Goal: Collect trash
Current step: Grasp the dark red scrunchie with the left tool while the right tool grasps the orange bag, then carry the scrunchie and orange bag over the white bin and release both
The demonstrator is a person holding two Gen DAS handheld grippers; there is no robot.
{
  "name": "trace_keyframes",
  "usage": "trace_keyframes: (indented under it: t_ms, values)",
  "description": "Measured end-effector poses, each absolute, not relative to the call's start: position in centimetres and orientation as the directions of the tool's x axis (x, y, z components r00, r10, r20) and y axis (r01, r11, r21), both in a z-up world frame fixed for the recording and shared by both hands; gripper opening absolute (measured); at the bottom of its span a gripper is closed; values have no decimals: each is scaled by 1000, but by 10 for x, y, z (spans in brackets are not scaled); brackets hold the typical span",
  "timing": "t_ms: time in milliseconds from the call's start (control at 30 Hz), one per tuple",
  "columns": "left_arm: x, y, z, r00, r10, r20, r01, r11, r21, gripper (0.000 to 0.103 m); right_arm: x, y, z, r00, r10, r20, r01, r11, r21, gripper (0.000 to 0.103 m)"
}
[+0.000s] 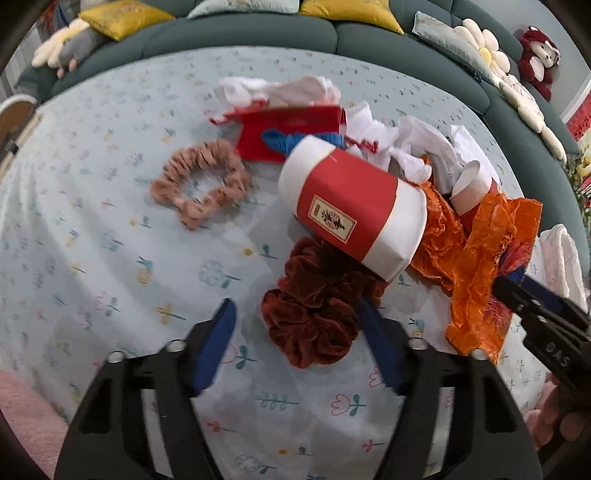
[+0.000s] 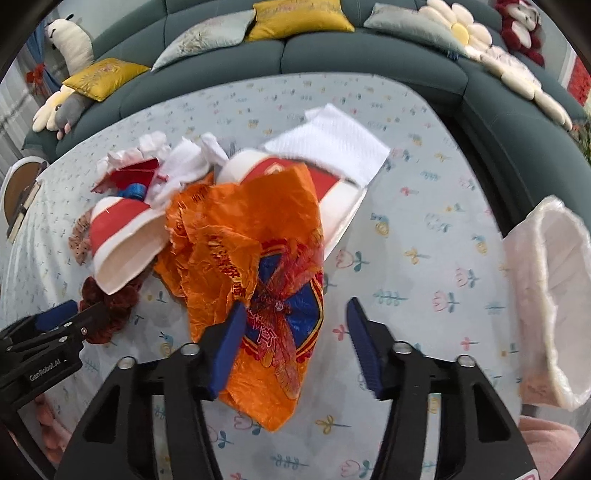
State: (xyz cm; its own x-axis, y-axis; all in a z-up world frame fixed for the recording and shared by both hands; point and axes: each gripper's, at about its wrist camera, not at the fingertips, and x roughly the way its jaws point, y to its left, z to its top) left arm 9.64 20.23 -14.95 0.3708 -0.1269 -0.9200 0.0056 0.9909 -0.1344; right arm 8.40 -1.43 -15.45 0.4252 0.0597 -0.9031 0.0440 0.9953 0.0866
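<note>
A pile of trash lies on the floral tablecloth (image 1: 92, 229): a crumpled orange wrapper (image 2: 236, 229), a tipped red-and-white paper cup (image 1: 354, 206), a second cup (image 2: 332, 184), white tissues (image 2: 332, 147) and a torn red box (image 1: 288, 129). My left gripper (image 1: 295, 306) stands open astride a dark red scrunchie (image 1: 314, 314), and its left pad is clear of it. My right gripper (image 2: 295, 304) is open over the orange wrapper. Its left pad lies against the wrapper and its right pad is apart from it. A pink scrunchie (image 1: 199, 184) lies to the left.
A white plastic bag (image 2: 554, 295) stands open at the table's right edge. A teal sofa (image 1: 258, 33) with yellow and grey cushions and plush toys curves behind the table. My two grippers are close together, side by side, at the near edge of the pile.
</note>
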Motion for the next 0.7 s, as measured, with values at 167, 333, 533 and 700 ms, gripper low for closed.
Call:
trace_keyframes:
  t_ms: [167,333,533,700]
  values:
    - [93,196,-147,372,-169,-913,41,985,-166,29,85,-9,-162,385,113,-916,-1,992,122,17]
    - [86,190,-134,384,-191,-903,49,981,-186,13,75,-6,-145,402,135,-906,-35,991,132,4]
    - [69,184,-105,424,-209,-881,70,978,-198,12,60,-16,-103,463,151,-873,-40,988,150,3]
    - [54,165,-72,468,-239,-851,107,971,-214,12,45,-31,-64,534,126,-836,-26,991,133,3]
